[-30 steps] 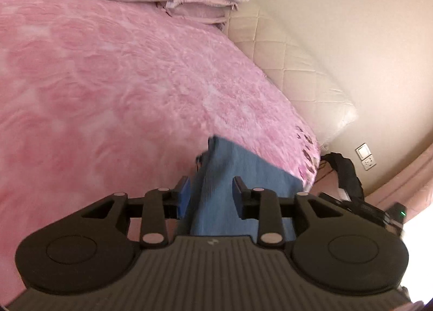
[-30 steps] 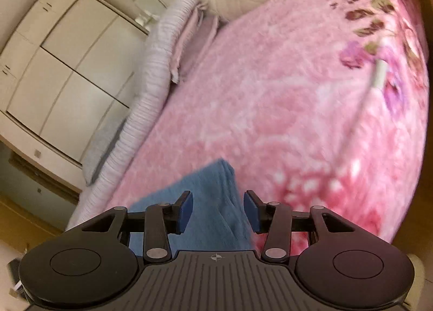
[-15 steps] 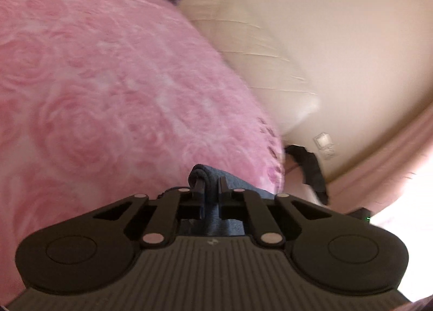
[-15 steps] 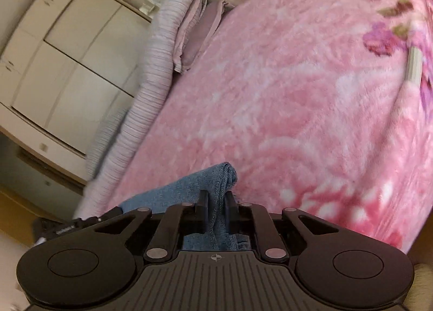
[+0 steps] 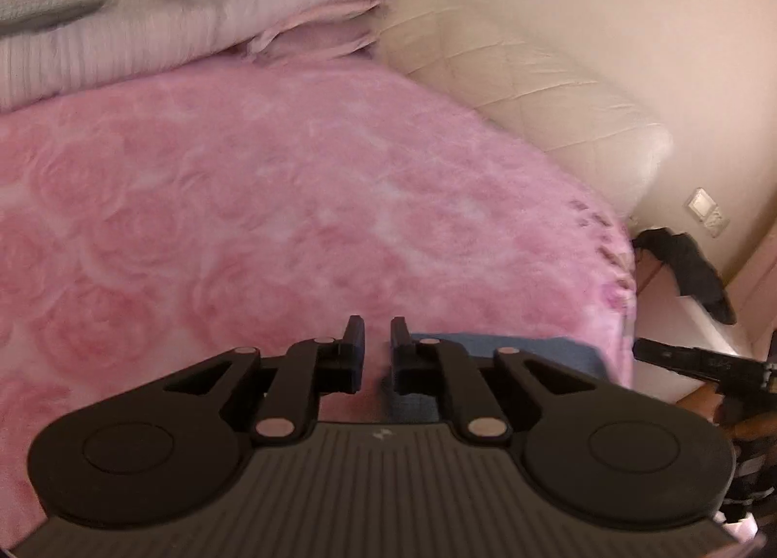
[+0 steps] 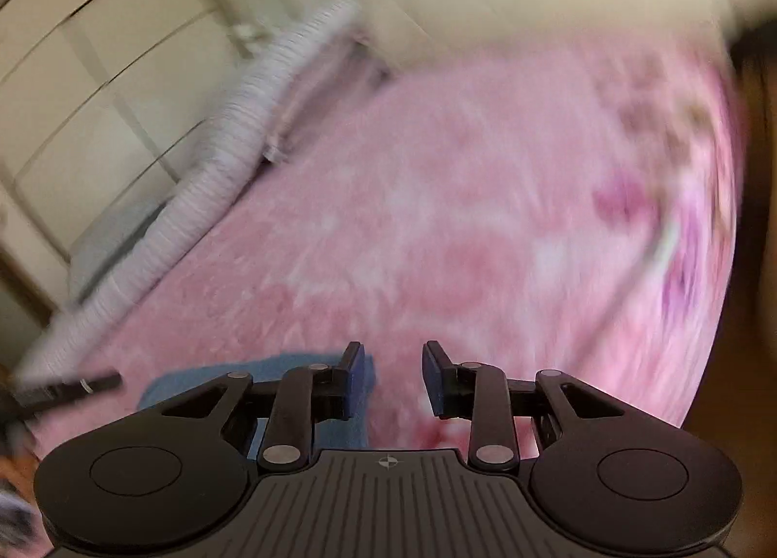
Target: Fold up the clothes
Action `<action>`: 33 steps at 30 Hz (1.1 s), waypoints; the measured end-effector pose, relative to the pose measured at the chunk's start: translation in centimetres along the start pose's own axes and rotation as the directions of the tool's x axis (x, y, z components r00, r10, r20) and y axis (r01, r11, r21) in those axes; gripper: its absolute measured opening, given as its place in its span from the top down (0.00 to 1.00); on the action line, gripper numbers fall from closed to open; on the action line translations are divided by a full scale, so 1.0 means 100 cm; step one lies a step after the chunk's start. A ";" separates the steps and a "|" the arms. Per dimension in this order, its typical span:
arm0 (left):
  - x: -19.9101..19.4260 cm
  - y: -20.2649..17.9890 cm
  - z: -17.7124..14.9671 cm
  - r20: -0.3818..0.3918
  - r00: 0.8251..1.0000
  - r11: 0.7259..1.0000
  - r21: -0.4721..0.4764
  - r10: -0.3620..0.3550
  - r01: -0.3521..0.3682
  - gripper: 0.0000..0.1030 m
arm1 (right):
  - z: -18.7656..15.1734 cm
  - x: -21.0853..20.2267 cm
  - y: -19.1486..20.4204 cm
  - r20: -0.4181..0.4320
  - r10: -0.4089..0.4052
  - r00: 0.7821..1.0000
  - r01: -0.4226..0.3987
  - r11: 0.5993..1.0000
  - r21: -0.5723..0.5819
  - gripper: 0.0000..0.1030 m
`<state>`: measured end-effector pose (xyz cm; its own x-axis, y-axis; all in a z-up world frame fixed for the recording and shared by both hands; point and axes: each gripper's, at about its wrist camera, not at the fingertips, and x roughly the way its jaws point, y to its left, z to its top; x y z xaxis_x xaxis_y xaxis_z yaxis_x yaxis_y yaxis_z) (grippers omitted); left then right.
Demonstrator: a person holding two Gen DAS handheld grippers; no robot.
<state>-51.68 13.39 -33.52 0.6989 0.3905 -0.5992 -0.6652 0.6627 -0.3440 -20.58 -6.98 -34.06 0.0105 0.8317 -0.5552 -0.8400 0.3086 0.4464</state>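
1. Your left gripper point(image 5: 378, 339) shows a narrow gap with nothing between its pads; your right gripper point(image 6: 392, 363) is opening, also empty.
2. The blue garment point(image 5: 510, 350) lies on the pink blanket point(image 5: 291, 198), near its edge.
3. Regrasp carelessly and you could pinch the blanket or drag the fold loose.

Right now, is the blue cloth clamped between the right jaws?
No: the right gripper has its jaws opening with only pink blanket in the gap, and the blue cloth lies off to their left.
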 end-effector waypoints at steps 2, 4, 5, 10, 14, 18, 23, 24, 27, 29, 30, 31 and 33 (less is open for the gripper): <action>0.000 -0.017 -0.004 0.004 0.999 0.999 0.025 -0.036 0.036 0.92 | -0.001 -0.004 0.022 0.023 0.008 1.000 -0.005 0.992 -0.122 0.69; 0.016 -0.030 -0.012 -0.016 1.000 0.995 0.101 0.001 0.001 0.90 | -0.010 0.009 0.037 0.018 -0.005 1.000 0.009 0.975 -0.224 0.69; 0.028 -0.033 -0.017 -0.027 0.999 0.991 0.134 0.029 -0.025 0.90 | -0.015 0.015 0.045 0.015 -0.012 1.000 0.016 0.962 -0.274 0.69; 0.059 -0.011 -0.039 0.017 1.000 0.991 0.130 0.016 -0.018 0.90 | -0.048 0.048 0.039 -0.036 -0.044 0.998 0.028 0.933 -0.358 0.70; 0.069 0.012 -0.055 0.063 0.997 0.997 0.065 -0.049 0.045 0.88 | -0.052 0.055 0.001 -0.061 0.051 0.997 -0.059 0.987 -0.149 0.71; 0.050 0.015 -0.045 0.066 0.995 0.997 0.040 -0.069 0.066 0.86 | -0.043 0.056 -0.036 -0.096 0.168 0.981 -0.156 0.980 0.122 0.67; -0.017 0.030 -0.044 0.086 0.995 0.991 -0.128 0.057 -0.046 0.88 | -0.026 0.005 0.006 -0.021 0.002 1.000 -0.003 0.999 -0.047 0.67; -0.031 0.036 -0.050 0.086 0.994 0.981 -0.186 0.065 -0.048 0.88 | -0.029 -0.008 0.009 0.000 -0.014 1.000 0.014 0.998 -0.054 0.67; -0.072 0.041 -0.079 0.086 0.995 0.955 -0.296 0.047 -0.020 0.85 | -0.047 -0.043 0.016 0.035 0.018 0.999 -0.016 0.998 -0.054 0.67; -0.083 0.040 -0.100 0.060 0.997 0.931 -0.363 0.057 -0.031 0.78 | -0.064 -0.056 0.028 0.027 0.029 0.999 -0.027 0.994 -0.102 0.67; -0.086 0.039 -0.110 0.044 0.996 0.914 -0.403 0.071 -0.047 0.78 | -0.073 -0.059 0.035 0.019 0.019 1.000 -0.016 0.991 -0.133 0.67; -0.087 0.040 -0.120 0.036 0.996 0.891 -0.451 0.082 -0.057 0.78 | -0.082 -0.059 0.041 0.010 0.000 1.000 0.001 0.987 -0.161 0.67; -0.088 0.044 -0.140 0.030 0.996 0.834 -0.548 0.085 -0.055 0.77 | -0.098 -0.056 0.044 -0.010 -0.029 1.000 0.027 0.986 -0.167 0.67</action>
<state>-64.46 3.92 -39.86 0.6470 0.4646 -0.6046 -0.7377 0.1810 -0.6504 -29.68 -14.76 -35.85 0.0291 0.8175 -0.5751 -0.9181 0.2494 0.3081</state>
